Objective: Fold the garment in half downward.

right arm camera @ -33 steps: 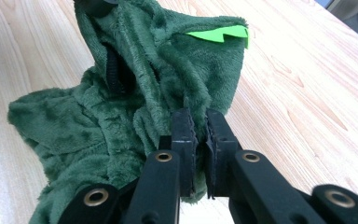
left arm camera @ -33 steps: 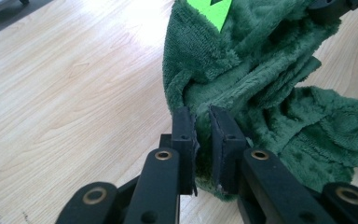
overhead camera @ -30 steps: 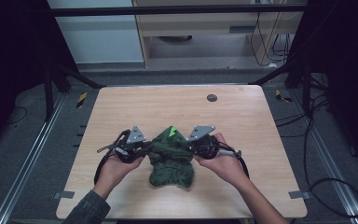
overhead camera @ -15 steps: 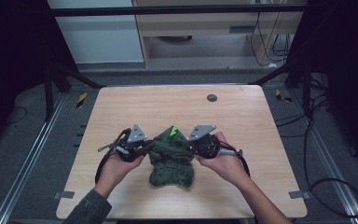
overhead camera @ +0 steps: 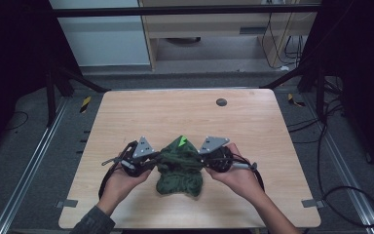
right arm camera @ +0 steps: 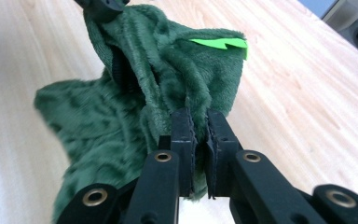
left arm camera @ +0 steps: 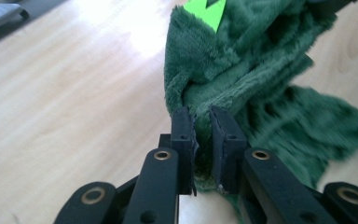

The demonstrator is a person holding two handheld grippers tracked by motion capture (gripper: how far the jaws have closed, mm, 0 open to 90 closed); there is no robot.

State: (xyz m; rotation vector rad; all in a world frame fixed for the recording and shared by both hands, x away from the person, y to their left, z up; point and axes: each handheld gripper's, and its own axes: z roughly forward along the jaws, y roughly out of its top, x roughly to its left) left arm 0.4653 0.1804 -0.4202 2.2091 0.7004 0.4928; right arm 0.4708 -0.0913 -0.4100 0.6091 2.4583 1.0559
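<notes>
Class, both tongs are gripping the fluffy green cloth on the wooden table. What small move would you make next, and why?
Probably draw the two hands apart and slightly up. The left tongs and right tongs are each shut on an edge of the green cloth, which hangs bunched and folded between them, its lower part crumpled on the table. Spreading should open it flat.

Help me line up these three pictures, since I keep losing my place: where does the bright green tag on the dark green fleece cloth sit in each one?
High view: the bright green tag peaks at the top of the dark green fleece cloth, low centre, between both grippers.
Left gripper view: at the top edge, right of centre.
Right gripper view: upper right, on the cloth's raised fold.
Shared landmark: the light wooden table.
</notes>
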